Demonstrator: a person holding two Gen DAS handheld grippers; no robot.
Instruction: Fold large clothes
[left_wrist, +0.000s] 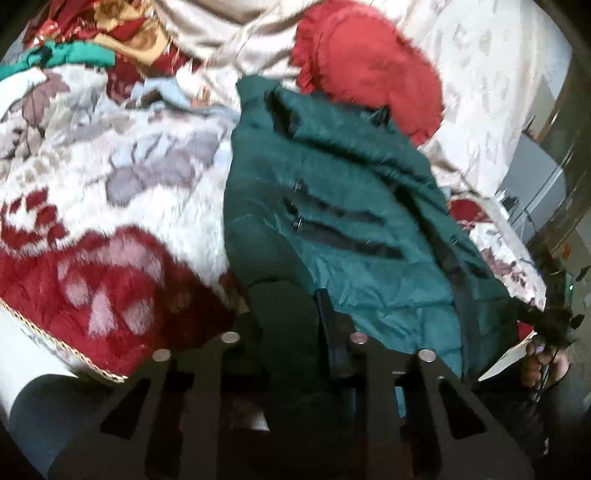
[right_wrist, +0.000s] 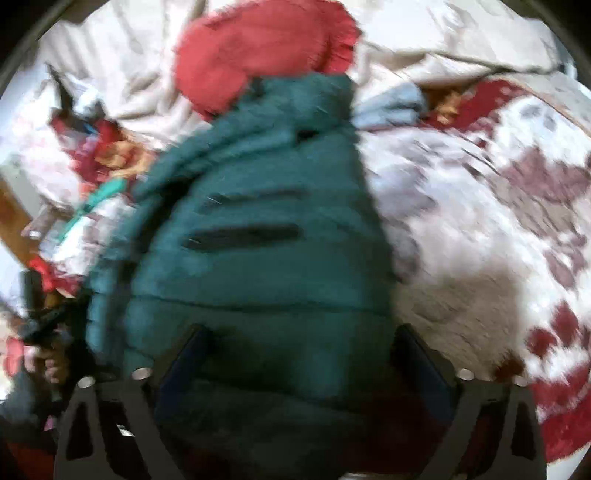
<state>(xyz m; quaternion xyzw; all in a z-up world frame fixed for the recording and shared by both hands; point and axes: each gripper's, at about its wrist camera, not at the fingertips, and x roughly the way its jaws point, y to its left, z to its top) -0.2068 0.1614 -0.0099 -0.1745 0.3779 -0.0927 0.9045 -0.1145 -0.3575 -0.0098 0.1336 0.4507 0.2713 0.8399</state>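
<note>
A dark green quilted jacket (left_wrist: 332, 206) lies on a bed over a fuzzy white and red floral blanket (left_wrist: 110, 177). In the left wrist view my left gripper (left_wrist: 291, 314) has its fingers close together, pinching the jacket's near edge. In the right wrist view the jacket (right_wrist: 258, 240) fills the middle, blurred by motion. My right gripper (right_wrist: 299, 347) has its fingers spread wide, with the jacket's padded edge bulging between them. The right gripper also shows in the left wrist view (left_wrist: 550, 321) at the jacket's far right corner.
A red frilled cushion (left_wrist: 369, 66) lies beyond the jacket, on a beige sheet (left_wrist: 491, 92). A heap of red, gold and teal clothes (left_wrist: 92, 40) sits at the back left. The bed's edge and a pale floor (left_wrist: 22, 354) show at the lower left.
</note>
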